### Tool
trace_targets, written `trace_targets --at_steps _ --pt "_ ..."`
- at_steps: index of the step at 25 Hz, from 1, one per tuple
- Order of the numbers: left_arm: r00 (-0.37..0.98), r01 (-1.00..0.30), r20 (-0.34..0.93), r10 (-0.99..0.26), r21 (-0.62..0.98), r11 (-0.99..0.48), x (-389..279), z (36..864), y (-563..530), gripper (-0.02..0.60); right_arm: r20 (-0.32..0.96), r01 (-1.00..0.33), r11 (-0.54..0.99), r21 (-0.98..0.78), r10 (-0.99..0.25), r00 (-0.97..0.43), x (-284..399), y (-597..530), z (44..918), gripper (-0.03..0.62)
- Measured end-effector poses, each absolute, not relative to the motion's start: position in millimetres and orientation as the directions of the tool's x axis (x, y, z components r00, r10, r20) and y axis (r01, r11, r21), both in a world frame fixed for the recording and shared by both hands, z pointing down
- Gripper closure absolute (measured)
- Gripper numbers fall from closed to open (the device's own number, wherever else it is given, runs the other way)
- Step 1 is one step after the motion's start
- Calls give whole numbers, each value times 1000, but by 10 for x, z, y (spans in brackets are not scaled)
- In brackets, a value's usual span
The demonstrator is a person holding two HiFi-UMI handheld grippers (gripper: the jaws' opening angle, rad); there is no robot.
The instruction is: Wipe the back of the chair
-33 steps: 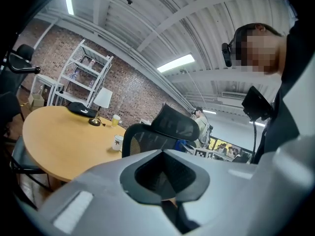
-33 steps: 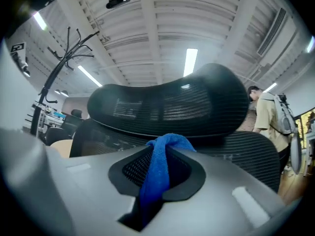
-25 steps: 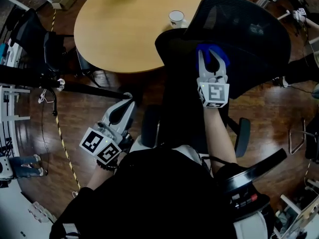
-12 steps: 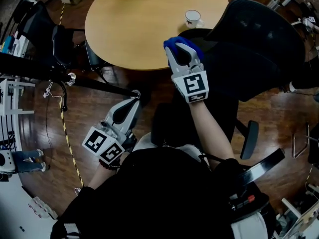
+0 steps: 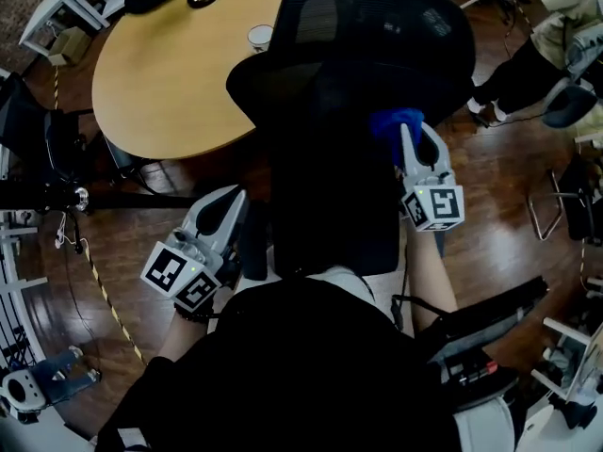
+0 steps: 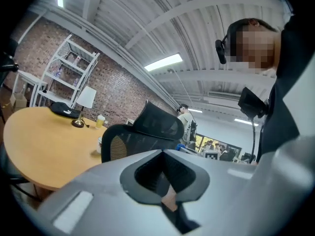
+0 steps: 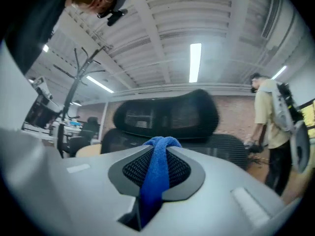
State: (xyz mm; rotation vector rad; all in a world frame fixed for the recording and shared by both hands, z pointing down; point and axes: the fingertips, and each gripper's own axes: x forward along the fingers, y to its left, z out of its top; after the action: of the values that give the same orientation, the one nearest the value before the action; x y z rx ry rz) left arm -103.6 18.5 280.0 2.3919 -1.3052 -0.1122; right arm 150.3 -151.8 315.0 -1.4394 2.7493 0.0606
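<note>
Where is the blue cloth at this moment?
The blue cloth is clamped in the right gripper, right of centre in the head view, at the right edge of the black chair back that stands between the person and the round table.

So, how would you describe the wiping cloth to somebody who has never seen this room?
Find the large black mesh office chair beside the round wooden table. At the right edge of its back, the right gripper is shut on the cloth. It is a bunched towel and the only bright blue thing among black and brown.
</note>
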Motion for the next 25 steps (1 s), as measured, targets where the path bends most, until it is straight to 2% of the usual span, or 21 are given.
trace_targets --at_steps 4,8,10,15,25 --pt "537 -787 127 -834 432 -441 -767 2807 134 575 -46 -943 328 56 -943 -330 2835 -2014 3231 546" --pt "487 -822 171 -857 423 -383 -705 2859 241 575 -39 -952 295 82 -953 -299 3228 -2467 3352 546" --pt "451 -838 184 -873 423 -344 -748 2858 279 575 -26 -946 309 93 -949 -313 3170 -2635 3438 546" --pt "389 -864 200 -899 417 -281 -846 2849 406 575 -93 -953 297 58 -949 -301 2980 -2693 3425 546" --pt "365 -867 217 -905 434 -245 -940 2974 388 575 -106 -844 526 104 -838 -535 1646 -2544 3554 546"
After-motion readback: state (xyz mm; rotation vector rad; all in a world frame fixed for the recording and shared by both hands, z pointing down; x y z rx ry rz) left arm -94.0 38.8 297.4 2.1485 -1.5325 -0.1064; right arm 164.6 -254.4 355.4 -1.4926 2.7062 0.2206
